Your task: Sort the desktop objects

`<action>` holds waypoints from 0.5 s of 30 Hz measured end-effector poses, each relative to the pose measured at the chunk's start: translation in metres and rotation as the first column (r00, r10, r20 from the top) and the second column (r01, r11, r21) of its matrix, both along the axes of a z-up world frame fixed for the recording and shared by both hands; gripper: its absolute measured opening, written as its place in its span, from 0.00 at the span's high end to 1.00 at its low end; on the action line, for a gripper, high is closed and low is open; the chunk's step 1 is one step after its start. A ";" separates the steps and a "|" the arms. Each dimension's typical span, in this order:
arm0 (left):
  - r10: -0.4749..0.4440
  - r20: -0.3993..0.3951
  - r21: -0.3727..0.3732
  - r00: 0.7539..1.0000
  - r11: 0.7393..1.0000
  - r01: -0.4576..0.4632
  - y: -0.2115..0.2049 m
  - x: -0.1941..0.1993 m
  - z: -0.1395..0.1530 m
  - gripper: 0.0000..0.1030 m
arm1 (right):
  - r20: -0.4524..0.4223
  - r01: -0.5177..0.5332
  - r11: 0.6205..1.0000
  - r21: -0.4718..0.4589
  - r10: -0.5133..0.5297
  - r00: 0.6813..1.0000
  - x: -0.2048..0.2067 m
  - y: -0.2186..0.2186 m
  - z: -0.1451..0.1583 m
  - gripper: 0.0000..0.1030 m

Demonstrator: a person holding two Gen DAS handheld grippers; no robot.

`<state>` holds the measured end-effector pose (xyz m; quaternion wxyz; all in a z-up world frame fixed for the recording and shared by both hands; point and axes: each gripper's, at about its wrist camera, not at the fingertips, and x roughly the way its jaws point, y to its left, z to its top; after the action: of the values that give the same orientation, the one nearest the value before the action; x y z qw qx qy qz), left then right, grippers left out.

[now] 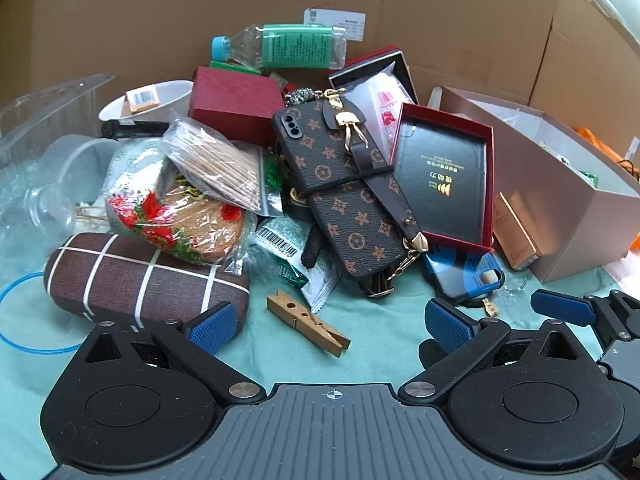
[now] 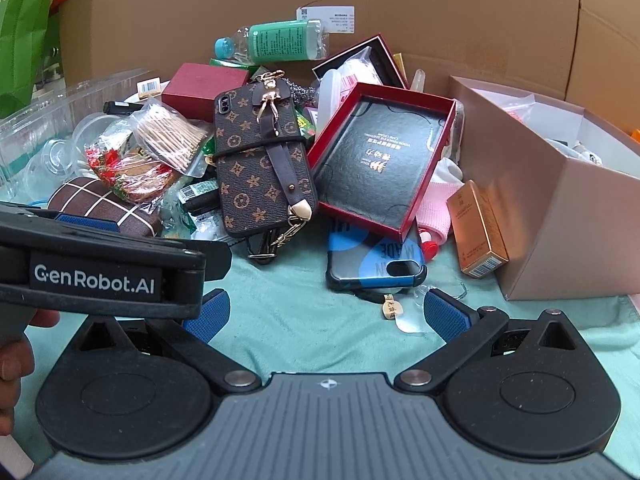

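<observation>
Beside the brown monogram phone case, which lay tilted across the middle of the heap, most of the clutter was stacked or leaning. A red tray rested against the case's right edge. A bag of wooden sticks lay just to its left. A checked brown pouch sat in front of that bag, and a green-labelled bottle lay on its side behind the whole pile.

The left tongs stood wide open and held nothing. They hovered low over the green cloth covering the tabletop, with a wooden clothespin lying loose between their blue pads. The right tongs were likewise spread apart and empty, in front of a blue phone case that lay partly under the red tray.

The sorting looked barely begun. The clothespin seemed the sensible first pick (it touched nothing else). It lay at a slant in front of the monogram case, so the left tongs would probably do best turned to close across its narrow sides, not along its length. A low approach would suit, since the pin lay flat on soft cloth and a high pinch might slip off. The pouch sat just beside the left pad and could be nudged if the tongs drifted that way. An open grey box, to the right of the red tray, looked a likely destination, though that could not be told for certain.
</observation>
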<state>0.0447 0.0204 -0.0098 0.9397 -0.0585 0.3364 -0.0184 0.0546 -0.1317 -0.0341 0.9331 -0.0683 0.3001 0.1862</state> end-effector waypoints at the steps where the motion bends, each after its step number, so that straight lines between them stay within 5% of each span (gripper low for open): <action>1: 0.000 -0.003 0.000 1.000 1.000 0.000 0.000 0.001 0.000 0.00 | -0.001 0.000 1.000 0.001 0.000 1.000 0.001 0.000 0.000 0.00; 8: -0.011 -0.009 -0.012 1.000 1.000 0.011 0.000 0.008 -0.002 0.00 | 0.008 -0.017 1.000 -0.014 0.018 1.000 0.006 0.002 -0.003 0.00; 15: -0.007 0.082 -0.163 0.997 0.986 0.021 0.022 0.017 0.008 0.00 | 0.079 -0.087 0.996 0.033 0.084 0.993 0.014 0.007 0.005 0.00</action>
<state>0.0621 0.0424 -0.0020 0.9445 -0.1323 0.2957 -0.0550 0.0683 -0.1245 -0.0288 0.9364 -0.0711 0.2568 0.2286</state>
